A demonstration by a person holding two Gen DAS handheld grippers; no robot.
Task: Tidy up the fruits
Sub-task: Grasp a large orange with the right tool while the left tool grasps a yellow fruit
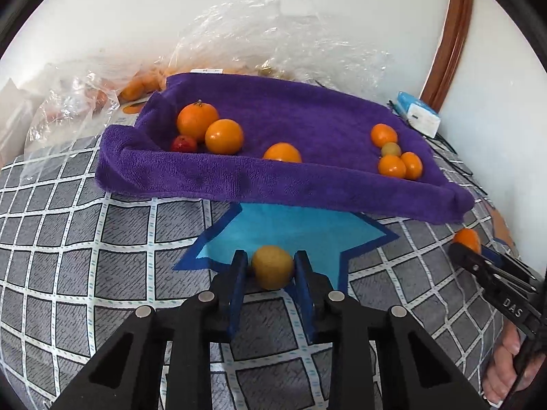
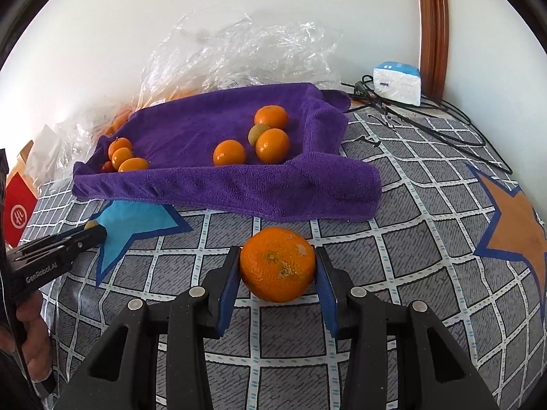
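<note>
My left gripper (image 1: 272, 266) is shut on a small yellow-green fruit (image 1: 272, 266) just above the bed's blue star patch. My right gripper (image 2: 277, 266) is shut on a large orange (image 2: 277, 263) in front of the purple towel (image 2: 225, 184). The towel (image 1: 273, 188) holds oranges at its left end (image 1: 224, 136) with a small red fruit (image 1: 184, 144), one orange in the middle (image 1: 282, 152), and a cluster of small oranges with a greenish fruit (image 1: 390, 149) at its right end. The right gripper also shows in the left wrist view (image 1: 465, 249), the left gripper in the right wrist view (image 2: 95, 234).
Crinkled clear plastic bags (image 1: 273, 34) with more oranges lie behind the towel against the wall. A white and blue tissue pack (image 2: 398, 82) and black cables (image 2: 427, 119) lie at the back right. A red box (image 2: 17, 212) stands at the left. The checked bedspread (image 2: 410, 239) surrounds everything.
</note>
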